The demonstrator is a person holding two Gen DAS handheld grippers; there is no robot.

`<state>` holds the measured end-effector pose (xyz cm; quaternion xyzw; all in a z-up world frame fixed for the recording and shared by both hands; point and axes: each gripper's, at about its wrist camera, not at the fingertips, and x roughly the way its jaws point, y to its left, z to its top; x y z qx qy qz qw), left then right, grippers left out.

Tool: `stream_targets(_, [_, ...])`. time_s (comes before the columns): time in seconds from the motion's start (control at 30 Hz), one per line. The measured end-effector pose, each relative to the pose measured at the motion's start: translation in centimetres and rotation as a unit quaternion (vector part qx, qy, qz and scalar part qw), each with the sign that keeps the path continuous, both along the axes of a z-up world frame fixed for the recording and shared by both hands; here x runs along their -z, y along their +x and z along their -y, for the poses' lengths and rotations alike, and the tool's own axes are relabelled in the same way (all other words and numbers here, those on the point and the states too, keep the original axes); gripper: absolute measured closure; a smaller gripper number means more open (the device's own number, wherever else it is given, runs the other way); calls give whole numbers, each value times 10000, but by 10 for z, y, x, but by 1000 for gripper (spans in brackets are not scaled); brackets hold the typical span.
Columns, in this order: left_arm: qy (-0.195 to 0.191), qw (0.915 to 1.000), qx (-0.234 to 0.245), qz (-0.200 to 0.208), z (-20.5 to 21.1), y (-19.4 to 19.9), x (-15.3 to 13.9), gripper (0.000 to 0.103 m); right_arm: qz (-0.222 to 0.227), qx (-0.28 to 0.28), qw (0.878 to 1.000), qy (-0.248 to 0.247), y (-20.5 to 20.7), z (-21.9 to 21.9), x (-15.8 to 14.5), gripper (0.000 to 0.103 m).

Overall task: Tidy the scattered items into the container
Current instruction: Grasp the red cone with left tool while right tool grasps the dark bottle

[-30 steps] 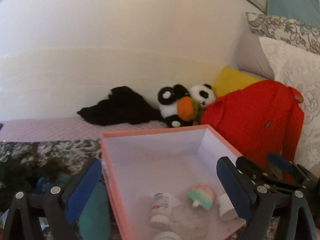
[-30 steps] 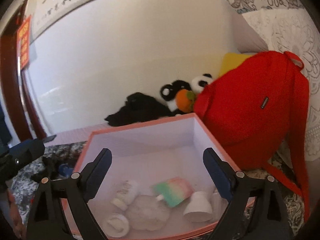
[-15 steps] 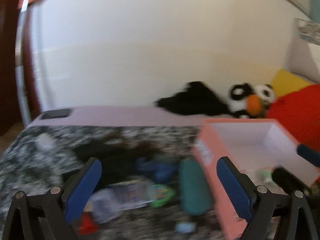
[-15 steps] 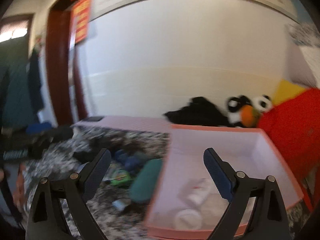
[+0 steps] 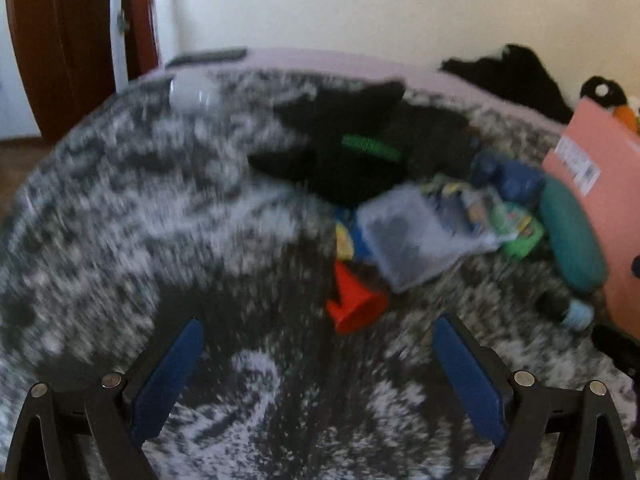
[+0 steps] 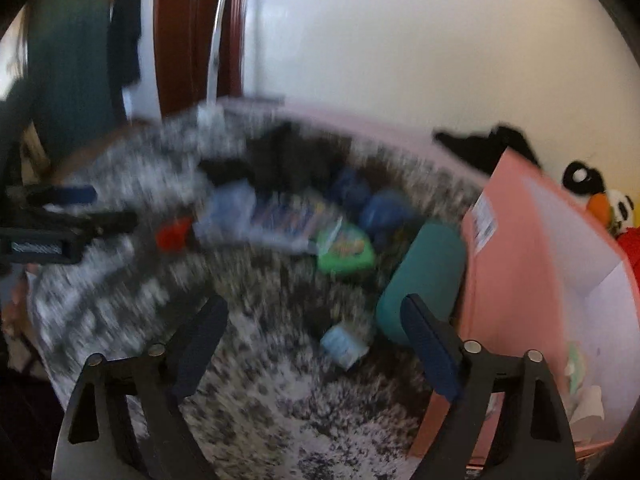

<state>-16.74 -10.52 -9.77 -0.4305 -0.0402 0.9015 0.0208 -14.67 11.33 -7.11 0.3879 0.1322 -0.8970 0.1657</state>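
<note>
Since a second ago: I've swung both views off the pink box [image 6: 516,248] toward the clutter.
Left tongs [image 5: 316,372]: open, empty.
Right tongs [image 6: 312,344]: open, empty, near the teal case [image 6: 424,276].
Next: probably another pick-up; items remain scattered on the bed [image 5: 120,208].

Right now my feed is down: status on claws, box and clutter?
Both claws, left and right, open, empty. Pink box at right. Teal case beside it; red piece loose. Nothing blocking.

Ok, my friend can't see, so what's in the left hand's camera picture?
The open left gripper hangs over a speckled blanket, empty. Ahead lie a red toy, a clear box and a teal case beside the pink box. It's blurry.
</note>
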Motion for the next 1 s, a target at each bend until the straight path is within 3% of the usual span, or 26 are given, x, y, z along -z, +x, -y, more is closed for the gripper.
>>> stream_targets(0.1, [108,9999,103,50,-5,-5,16,7,445,58,9986,287,-10,-1,29,23])
stream_targets(0.23, [-74,9993,355,34,-22,-18,32,7,881,130,9945,558,-21,-4,59,25])
stream_targets(0.37, [-159,9984,535,68,-35,-31,44,7,1104,134,9936,221,-32,-13,70,26])
stream_targets(0.43, [-289,9976,630,86,-39,-36,49,9,1227,142,9923,20,-36,-18,71,37])
stream_targets(0.47, [-348,9970,690,71,-41,-37,51,14,1240,163,9921,-25,-38,-19,71,42])
stream_targets(0.5, [-349,9965,761,54,-42,-36,50,26,1248,177,9920,-61,-39,-20,69,59])
stream_targets(0.53, [-297,9961,830,79,-41,-36,48,35,1278,172,9916,-105,-40,-21,68,68])
stream_targets(0.57, [-227,9959,863,115,-40,-36,44,66,1294,176,9913,-131,-41,-22,66,69])
stream_targets(0.67, [-81,9955,923,172,-33,-33,38,68,1315,197,9910,-165,-41,-23,62,73])
stream_targets(0.8, [-240,9948,988,88,-33,-19,31,68,1329,224,9904,-320,-39,-23,55,75])
stream_targets(1.0, [-244,9929,1081,-420,-37,4,-9,68,1165,53,9914,-590,-26,-16,32,77])
